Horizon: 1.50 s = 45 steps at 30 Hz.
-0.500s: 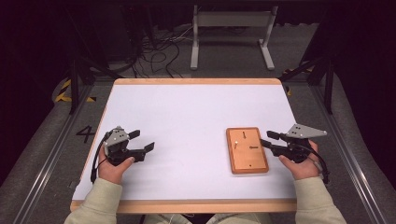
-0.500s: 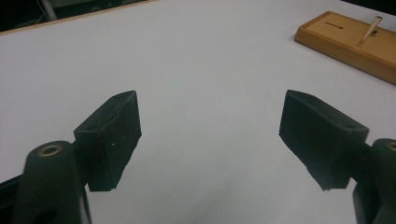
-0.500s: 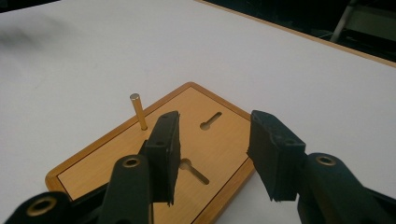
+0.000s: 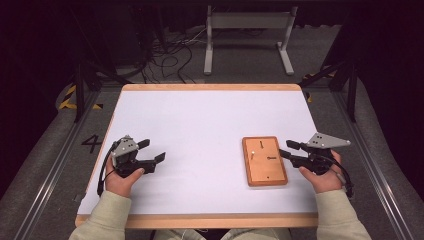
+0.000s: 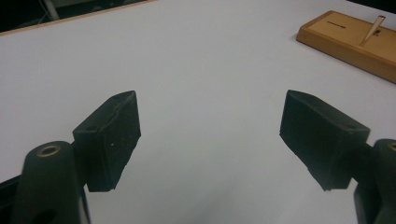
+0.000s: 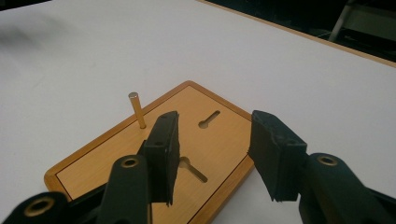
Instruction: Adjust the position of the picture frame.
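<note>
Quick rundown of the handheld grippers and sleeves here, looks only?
Both grippers are black with two blocky, flat-faced jaws and brass-coloured pivot bushings. The left gripper and right gripper each carry a grey three-cornered plate on top and trail a black cable. The person wears pale beige long sleeves.

White table (image 4: pixel 200 120), dark grey floor (image 4: pixel 245 65)

White tabletop (image 4: pixel 210 120) w/ wood edge; cables (image 4: pixel 170 55), metal stand (image 4: pixel 247 22) behind.

Bright, evenly lit table (image 4: pixel 210 120), dark surroundings, soft close-up focus.
</note>
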Each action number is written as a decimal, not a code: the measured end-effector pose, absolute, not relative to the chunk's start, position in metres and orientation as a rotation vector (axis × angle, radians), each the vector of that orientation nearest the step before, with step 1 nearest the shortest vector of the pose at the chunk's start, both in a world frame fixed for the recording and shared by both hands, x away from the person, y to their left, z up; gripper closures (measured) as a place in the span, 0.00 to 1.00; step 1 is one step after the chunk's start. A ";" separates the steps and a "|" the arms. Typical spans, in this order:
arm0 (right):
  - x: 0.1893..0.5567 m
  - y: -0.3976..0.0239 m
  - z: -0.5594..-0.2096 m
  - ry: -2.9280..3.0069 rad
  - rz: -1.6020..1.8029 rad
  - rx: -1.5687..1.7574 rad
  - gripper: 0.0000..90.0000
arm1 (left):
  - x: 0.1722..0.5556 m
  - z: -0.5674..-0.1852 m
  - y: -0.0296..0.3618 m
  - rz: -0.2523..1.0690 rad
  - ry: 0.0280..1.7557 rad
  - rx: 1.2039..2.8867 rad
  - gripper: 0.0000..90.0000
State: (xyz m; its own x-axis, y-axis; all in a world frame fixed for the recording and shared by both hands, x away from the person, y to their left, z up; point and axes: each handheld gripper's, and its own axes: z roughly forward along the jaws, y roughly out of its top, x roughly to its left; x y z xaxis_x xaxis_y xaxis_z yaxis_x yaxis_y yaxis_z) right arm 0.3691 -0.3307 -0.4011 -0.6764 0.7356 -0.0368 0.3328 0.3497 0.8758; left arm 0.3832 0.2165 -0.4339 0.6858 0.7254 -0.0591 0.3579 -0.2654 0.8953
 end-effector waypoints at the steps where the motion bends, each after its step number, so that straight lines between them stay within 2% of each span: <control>1: 0.369 -0.331 -0.401 2.191 1.275 0.938 0.59 | 0.383 -0.433 0.218 0.448 0.838 1.875 0.22; 15: 0.368 -0.330 -0.392 2.205 1.285 0.951 0.56 | 0.382 -0.434 0.221 0.445 0.847 1.866 0.22; 26: 0.369 -0.326 -0.386 2.280 1.217 1.020 0.59 | 0.381 -0.434 0.221 0.442 0.838 1.865 0.22; 28: 0.369 -0.326 -0.386 2.291 1.200 1.040 0.62 | 0.381 -0.434 0.221 0.440 0.842 1.865 0.22; 31: 0.369 -0.326 -0.385 2.326 1.175 1.075 0.73 | 0.381 -0.434 0.221 0.441 0.837 1.865 0.22; 32: 0.369 -0.326 -0.385 2.342 1.179 1.077 0.82 | 0.381 -0.434 0.221 0.437 0.838 1.863 0.22; 35: 0.369 -0.326 -0.384 2.388 1.150 1.086 0.99 | 0.381 -0.434 0.221 0.441 0.834 1.866 0.22; 45: 0.372 -0.324 -0.389 2.411 1.062 1.131 1.00 | 0.382 -0.434 0.221 0.445 0.831 1.869 0.22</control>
State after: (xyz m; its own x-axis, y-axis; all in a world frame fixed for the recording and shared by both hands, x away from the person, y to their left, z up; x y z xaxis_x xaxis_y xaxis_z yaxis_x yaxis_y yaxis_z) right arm 0.3716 -0.3236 -0.3890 -0.6573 0.7514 0.0587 0.5507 0.4257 0.7180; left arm 0.3818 0.2208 -0.4343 0.6959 0.7157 -0.0596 0.3472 -0.2626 0.9003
